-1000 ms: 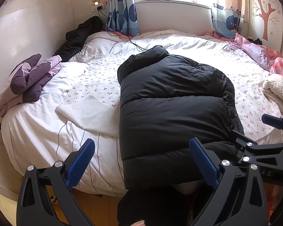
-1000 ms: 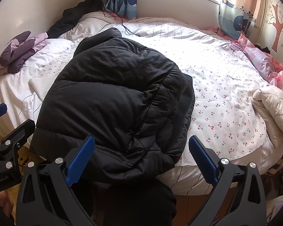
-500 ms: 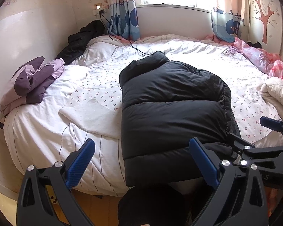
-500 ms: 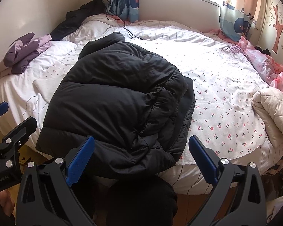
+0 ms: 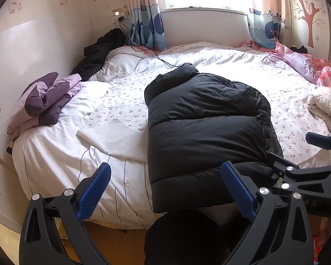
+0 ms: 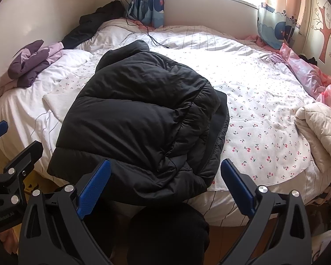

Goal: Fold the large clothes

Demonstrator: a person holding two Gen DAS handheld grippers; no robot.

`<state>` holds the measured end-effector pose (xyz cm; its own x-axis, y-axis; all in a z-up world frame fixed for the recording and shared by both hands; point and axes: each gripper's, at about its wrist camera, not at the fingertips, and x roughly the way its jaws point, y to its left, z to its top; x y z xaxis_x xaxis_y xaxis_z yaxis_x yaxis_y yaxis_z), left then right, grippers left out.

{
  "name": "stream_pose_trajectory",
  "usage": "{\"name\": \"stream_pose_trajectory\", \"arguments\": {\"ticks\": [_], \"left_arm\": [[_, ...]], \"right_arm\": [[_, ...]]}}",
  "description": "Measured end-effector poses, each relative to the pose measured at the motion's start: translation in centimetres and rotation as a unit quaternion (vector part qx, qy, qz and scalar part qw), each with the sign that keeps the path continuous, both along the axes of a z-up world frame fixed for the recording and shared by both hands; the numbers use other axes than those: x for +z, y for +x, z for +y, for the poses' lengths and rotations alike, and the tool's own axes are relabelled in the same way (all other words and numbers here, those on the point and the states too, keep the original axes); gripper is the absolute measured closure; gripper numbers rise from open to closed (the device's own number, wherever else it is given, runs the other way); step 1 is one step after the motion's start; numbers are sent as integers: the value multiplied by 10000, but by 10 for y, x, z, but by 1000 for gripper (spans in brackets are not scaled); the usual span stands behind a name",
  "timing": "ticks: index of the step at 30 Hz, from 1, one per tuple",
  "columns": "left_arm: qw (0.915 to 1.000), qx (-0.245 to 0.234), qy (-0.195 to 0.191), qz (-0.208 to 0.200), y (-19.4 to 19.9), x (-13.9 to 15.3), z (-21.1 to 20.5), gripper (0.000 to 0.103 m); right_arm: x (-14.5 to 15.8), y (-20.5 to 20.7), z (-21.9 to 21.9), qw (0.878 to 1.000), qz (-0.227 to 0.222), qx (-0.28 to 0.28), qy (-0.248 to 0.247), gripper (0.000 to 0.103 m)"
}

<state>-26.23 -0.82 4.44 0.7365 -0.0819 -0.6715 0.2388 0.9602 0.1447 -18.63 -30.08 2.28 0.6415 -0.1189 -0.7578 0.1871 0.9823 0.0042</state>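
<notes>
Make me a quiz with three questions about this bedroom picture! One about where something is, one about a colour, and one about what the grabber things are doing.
1. Where does the black jacket lie?
A. on the floor
B. on the bed, its hem over the near edge
C. on the windowsill

2. What colour is the bundle by the wall?
A. purple
B. green
C. yellow

3. How are the two grippers?
A. both shut on the jacket
B. one open, one shut
C. both open, holding nothing

Answers:
1 B, the jacket rests on the cherry-print sheet and its hem hangs over the near edge.
2 A, it is dark and light purple.
3 C, the left gripper and right gripper both have their blue pads wide apart, with nothing between them.
</notes>
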Motion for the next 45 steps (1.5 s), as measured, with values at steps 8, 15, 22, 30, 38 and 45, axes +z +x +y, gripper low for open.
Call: {"name": "stream_pose_trajectory", "arguments": {"ticks": [8,15,22,30,38,45], "left_arm": [[9999,96,-21,-82,-3,4,4,7],[9994,316,78,-102,-4,7,6,7],[9985,456,-291,54,-2,9,13,7],[9989,371,-239,132,-2,4,7,7],[9989,357,-256,156,1,2,8,7],[9991,344,-196,120,2,4,5,7]], "right_arm": [[1,-5,1,10000,-27,-1,20,7],[2,-8,1,10000,-51,10,44,7],[7,-11,2,9999,-110,1,60,7],[6,-11,2,9999,-107,9,73,7],[5,-10,2,9999,-97,8,74,7],[3,-4,0,9999,-85,51,49,7]]}}
